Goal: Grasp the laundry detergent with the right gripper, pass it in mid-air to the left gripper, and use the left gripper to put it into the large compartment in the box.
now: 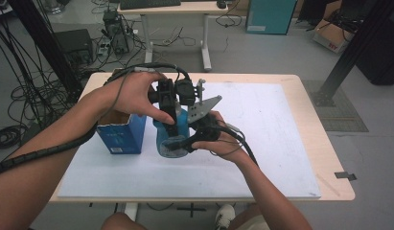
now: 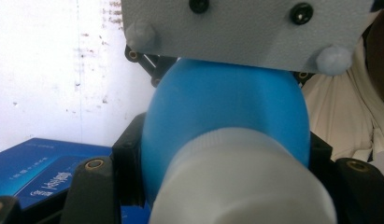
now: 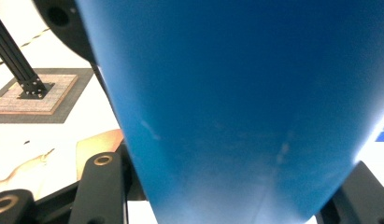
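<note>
A blue bottle (image 1: 169, 139) with a white cap (image 2: 241, 186) stands on the white mat (image 1: 261, 143) at mid-table. My left gripper (image 1: 171, 120) comes down on it from above. In the left gripper view the black jaws flank the cap and neck of the bottle (image 2: 222, 112), so the left gripper (image 2: 224, 154) is shut on it. My right gripper (image 1: 184, 143) reaches in from the right, low on the bottle's body. In the right gripper view the bottle's blue wall (image 3: 236, 102) sits tight between the jaws of the right gripper (image 3: 231, 186). Its grey plate (image 2: 245, 28) rises behind the bottle.
A blue carton (image 1: 121, 134), open at the top, stands just left of the bottle, and one of its faces (image 2: 40, 163) shows in the left gripper view. The mat stretches to the right. A desk (image 1: 170, 9) and cables (image 1: 22, 91) lie beyond the table's far edge.
</note>
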A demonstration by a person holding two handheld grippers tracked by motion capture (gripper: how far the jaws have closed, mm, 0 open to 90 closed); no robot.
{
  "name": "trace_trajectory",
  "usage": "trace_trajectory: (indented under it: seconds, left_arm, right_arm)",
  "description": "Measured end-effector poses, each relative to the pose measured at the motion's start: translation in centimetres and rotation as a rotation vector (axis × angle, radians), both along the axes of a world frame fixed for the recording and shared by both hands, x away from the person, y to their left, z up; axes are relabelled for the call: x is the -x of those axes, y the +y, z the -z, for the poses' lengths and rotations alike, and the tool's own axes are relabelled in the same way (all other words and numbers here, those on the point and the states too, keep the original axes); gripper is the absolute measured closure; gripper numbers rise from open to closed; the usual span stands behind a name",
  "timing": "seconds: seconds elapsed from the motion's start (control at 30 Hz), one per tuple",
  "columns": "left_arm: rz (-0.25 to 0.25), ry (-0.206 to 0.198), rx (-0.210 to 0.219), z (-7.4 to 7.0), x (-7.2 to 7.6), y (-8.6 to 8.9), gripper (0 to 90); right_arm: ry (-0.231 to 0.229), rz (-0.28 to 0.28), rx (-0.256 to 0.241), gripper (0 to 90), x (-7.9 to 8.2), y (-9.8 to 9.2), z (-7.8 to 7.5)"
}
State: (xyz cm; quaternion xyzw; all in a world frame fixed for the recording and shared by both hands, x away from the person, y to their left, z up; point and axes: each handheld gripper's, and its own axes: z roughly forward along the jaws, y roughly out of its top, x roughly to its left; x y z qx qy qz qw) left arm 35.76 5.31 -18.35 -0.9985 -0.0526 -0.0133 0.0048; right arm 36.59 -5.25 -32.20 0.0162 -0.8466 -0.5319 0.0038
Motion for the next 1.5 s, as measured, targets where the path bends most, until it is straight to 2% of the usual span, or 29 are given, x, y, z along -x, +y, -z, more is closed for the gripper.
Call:
trace_trajectory:
  seconds: [0.1,0.23,0.33,0.47,0.5,0.6,0.63,0.73,0.77,0.83,0.93,0.97,1.13,1.17,1.2,1.3,1.33,1.4,1.5]
  left_arm:
    - [-0.005,0.014,-0.003,-0.05,-0.04,-0.01,37.5]
    - [-0.004,-0.004,-0.004,0.1,0.02,-0.04,37.6]
    - [-0.011,0.002,-0.005,0.13,-0.01,-0.06,37.6]
    - [-0.015,0.013,-0.01,0.19,-0.05,-0.08,37.6]
    - [-0.015,0.015,-0.009,0.23,-0.08,-0.04,37.6]
    - [-0.016,0.011,-0.01,0.39,-0.15,0.07,37.5]
    - [-0.018,0.025,-0.016,0.39,-0.18,0.06,37.6]
    - [-0.02,0.027,-0.015,0.45,-0.2,0.11,37.6]
    - [-0.02,0.014,-0.016,0.46,-0.15,0.12,37.6]
    - [-0.027,0.021,-0.019,0.4,-0.14,0.07,37.6]
    - [-0.022,0.009,-0.017,0.46,-0.09,0.04,37.6]
    - [-0.027,0.023,-0.019,0.41,-0.14,0.02,37.5]
    - [-0.027,0.024,-0.016,0.51,-0.18,0.0,37.6]
    - [-0.022,0.014,-0.015,0.5,-0.19,-0.02,37.6]
    - [-0.035,0.033,-0.005,0.53,-0.16,-0.05,37.6]
    - [-0.032,0.028,-0.001,0.6,-0.1,-0.08,37.6]
    - [-0.032,0.037,-0.005,0.57,-0.11,-0.12,37.6]
    - [-0.035,0.017,-0.004,0.56,-0.08,-0.17,37.6]
    - [-0.035,0.017,-0.002,0.67,-0.1,-0.16,37.6]
  right_arm:
    - [0.009,-0.001,-0.006,41.6,-0.03,0.0,0.04]
    - [0.008,-0.005,-0.004,41.4,-0.08,0.04,0.14]
    - [0.013,-0.006,0.0,41.2,-0.07,0.04,0.18]
    - [0.041,-0.016,-0.008,40.8,-0.12,0.02,0.27]
    - [0.031,-0.02,-0.01,40.8,-0.21,0.05,0.36]
    - [0.039,-0.015,-0.009,40.6,-0.18,0.09,0.44]
    - [0.032,-0.015,-0.009,40.5,-0.24,0.11,0.5]
    - [0.04,-0.017,-0.009,40.2,-0.31,0.15,0.6]
    - [0.04,-0.017,-0.009,40.0,-0.29,0.16,0.6]
    - [0.045,-0.015,-0.014,39.1,-0.26,0.18,0.57]
    - [0.047,-0.014,-0.015,38.0,-0.29,0.18,0.59]
    - [0.049,-0.014,-0.016,37.8,-0.29,0.18,0.61]
    - [0.052,-0.018,-0.012,37.4,-0.31,0.13,0.61]
    - [0.055,-0.018,-0.013,37.2,-0.32,0.12,0.64]
    - [0.057,-0.019,-0.015,36.9,-0.35,0.09,0.66]
    - [0.07,-0.02,-0.015,36.7,-0.4,0.0,0.72]
    - [0.071,-0.02,-0.015,36.7,-0.39,-0.01,0.75]
    - [0.072,-0.023,-0.013,36.7,-0.35,-0.02,0.76]
    - [0.068,-0.023,-0.007,36.5,-0.3,-0.04,0.73]
